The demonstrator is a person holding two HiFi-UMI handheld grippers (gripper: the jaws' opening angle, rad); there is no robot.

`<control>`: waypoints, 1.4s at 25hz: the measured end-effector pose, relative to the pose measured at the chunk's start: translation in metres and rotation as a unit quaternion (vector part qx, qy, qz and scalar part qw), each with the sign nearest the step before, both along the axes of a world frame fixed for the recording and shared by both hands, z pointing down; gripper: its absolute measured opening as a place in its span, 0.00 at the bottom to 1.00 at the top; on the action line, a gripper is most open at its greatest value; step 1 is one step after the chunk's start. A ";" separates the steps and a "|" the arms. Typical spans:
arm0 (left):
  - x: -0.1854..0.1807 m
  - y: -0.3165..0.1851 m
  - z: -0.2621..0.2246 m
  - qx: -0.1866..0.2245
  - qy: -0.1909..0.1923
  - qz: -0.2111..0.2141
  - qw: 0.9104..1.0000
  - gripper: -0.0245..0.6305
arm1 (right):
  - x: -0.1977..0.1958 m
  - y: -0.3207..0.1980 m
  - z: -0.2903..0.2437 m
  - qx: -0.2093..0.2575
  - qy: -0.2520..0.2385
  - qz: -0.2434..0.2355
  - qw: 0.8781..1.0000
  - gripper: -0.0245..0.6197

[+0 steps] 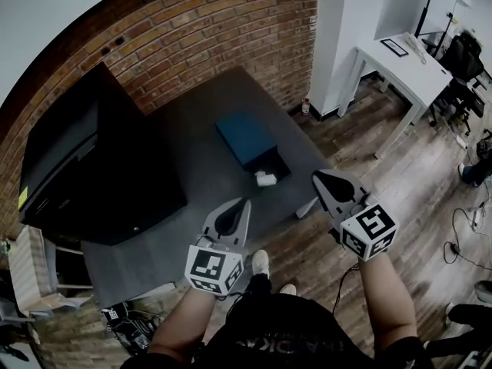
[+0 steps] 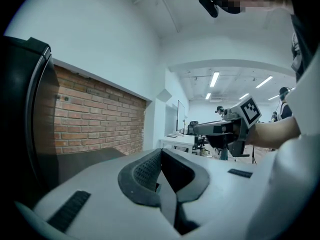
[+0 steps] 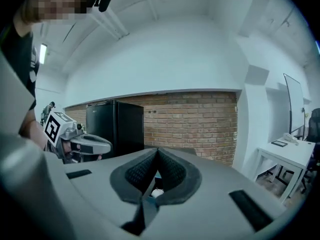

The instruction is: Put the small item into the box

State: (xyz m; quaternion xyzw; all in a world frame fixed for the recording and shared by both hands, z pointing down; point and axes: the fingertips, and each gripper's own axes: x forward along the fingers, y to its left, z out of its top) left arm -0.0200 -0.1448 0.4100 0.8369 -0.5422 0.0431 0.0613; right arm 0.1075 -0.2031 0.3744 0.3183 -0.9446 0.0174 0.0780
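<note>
A blue box (image 1: 244,135) lies on the dark grey table (image 1: 192,179). The small white item (image 1: 266,179) sits at the box's near end, touching its dark open part; I cannot tell whether it is inside or just against it. The left tool (image 1: 243,204) hangs near-left of the box and the right tool (image 1: 319,179) near-right of it, both clear of box and item. Each tool's jaws are closed tip to tip. A white speck shows in the gap behind the right tool's tips, but I cannot tell what it is. A black fridge (image 1: 92,160) stands left of the box, by the brick wall (image 1: 223,29).
</note>
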 end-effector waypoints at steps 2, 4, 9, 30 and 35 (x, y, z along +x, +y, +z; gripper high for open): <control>0.010 0.012 -0.002 0.002 -0.003 -0.001 1.000 0.09 | 0.009 0.015 0.000 0.001 -0.002 -0.001 1.000 0.07; 0.021 0.024 -0.004 0.002 -0.008 -0.001 1.000 0.09 | 0.017 0.028 0.000 -0.001 -0.007 -0.004 1.000 0.07; 0.040 0.056 -0.008 0.001 -0.020 0.000 1.000 0.09 | 0.026 0.060 0.003 -0.008 -0.020 -0.016 1.000 0.07; 0.007 0.119 -0.007 -0.006 -0.008 0.030 1.000 0.09 | -0.014 0.137 0.014 -0.055 -0.073 0.033 0.995 0.07; -0.016 0.125 -0.004 -0.011 -0.003 0.047 0.999 0.09 | -0.037 0.144 0.016 -0.056 -0.067 0.053 0.995 0.07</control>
